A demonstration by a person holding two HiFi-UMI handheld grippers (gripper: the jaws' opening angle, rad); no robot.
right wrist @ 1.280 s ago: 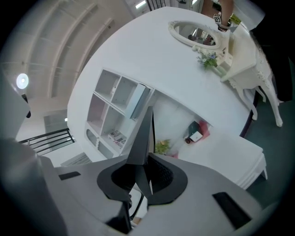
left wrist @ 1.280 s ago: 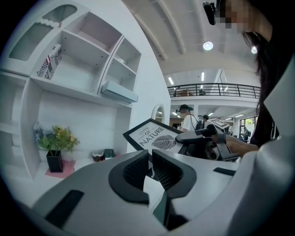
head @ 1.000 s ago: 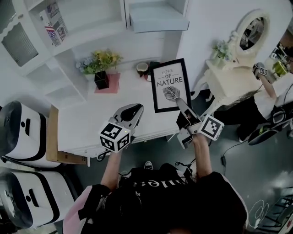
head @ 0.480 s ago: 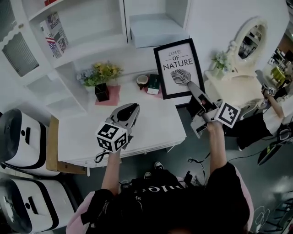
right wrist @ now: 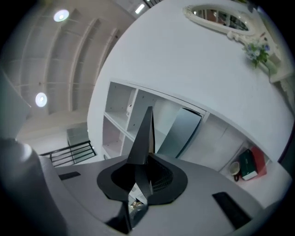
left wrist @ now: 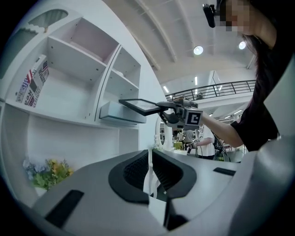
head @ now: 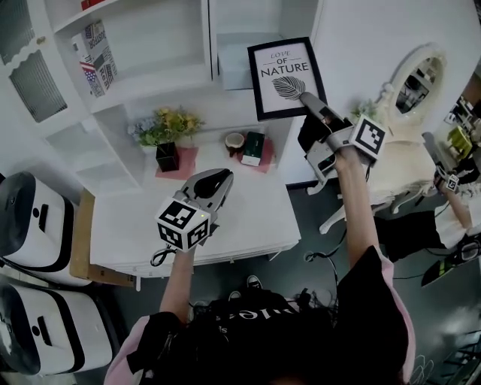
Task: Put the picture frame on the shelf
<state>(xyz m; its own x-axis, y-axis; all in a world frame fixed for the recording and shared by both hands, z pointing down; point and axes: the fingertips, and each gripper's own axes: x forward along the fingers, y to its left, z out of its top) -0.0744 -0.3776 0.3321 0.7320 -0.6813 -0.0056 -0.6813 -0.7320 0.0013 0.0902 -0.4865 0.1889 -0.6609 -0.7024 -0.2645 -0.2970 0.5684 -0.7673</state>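
The black picture frame (head: 286, 77) with a "Love of Nature" leaf print hangs in the air in front of the upper shelf compartment (head: 259, 19). My right gripper (head: 307, 96) is shut on its lower right edge. In the right gripper view the frame (right wrist: 144, 136) shows edge-on between the jaws, pointing at the shelf openings. The left gripper view shows the frame (left wrist: 140, 106) lying nearly flat beside a grey box (left wrist: 121, 113) on the shelf. My left gripper (head: 214, 180) hovers over the white desk (head: 233, 222), shut with nothing in it.
A grey box (head: 233, 63) lies in the shelf compartment behind the frame. On the desk stand a flower pot (head: 166, 131), a cup (head: 235, 140) and a green box (head: 254, 148). A flag-print book (head: 94, 56) leans in the left shelf. A white vanity (head: 406, 83) is at right.
My right gripper has lifted the frame from just above the desk up and back, to the height of the upper shelf compartment. The left gripper has stayed over the desk.
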